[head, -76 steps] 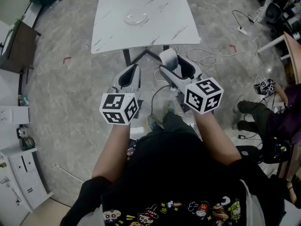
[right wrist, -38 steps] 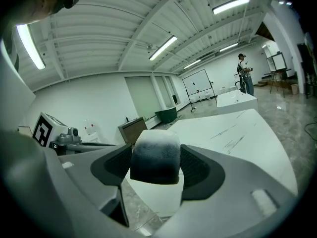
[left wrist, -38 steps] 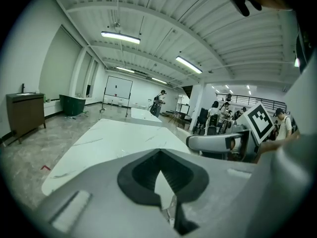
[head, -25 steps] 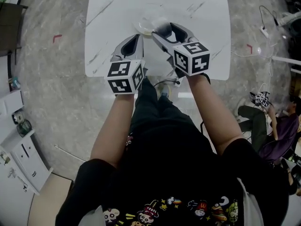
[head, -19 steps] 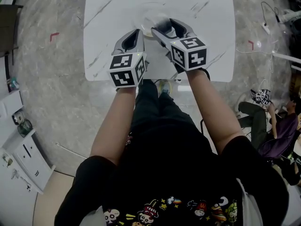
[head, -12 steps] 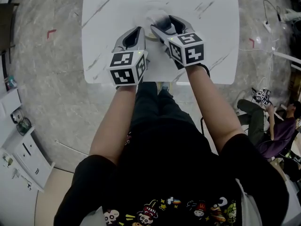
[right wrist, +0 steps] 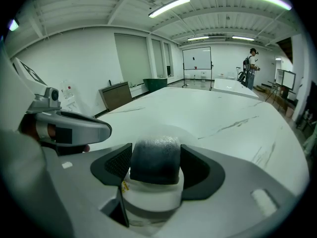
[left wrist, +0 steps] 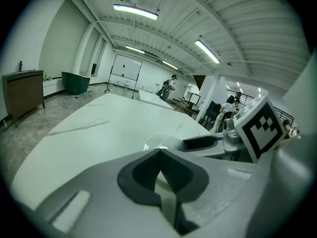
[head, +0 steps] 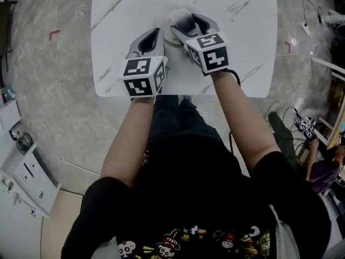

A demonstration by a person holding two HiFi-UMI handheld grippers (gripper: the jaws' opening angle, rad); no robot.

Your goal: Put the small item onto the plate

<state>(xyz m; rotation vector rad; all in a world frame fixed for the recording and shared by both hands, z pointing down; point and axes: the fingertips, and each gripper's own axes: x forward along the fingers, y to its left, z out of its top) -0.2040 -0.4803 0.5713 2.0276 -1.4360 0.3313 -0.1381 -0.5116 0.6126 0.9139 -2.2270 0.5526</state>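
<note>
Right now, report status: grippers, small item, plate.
Left gripper shut, empty, beside the plate. Right gripper shut on the small item, held at the plate, not released. Nothing seen in the way.

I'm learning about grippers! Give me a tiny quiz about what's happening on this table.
1. True or false: the left gripper has its jaws shut with nothing between them.
2. Which one holds the small item? A) the left gripper B) the right gripper C) neither
3. Fill in: the clear plate sits on the white ____.

Key: 1 true. 2 B. 3 table.
</note>
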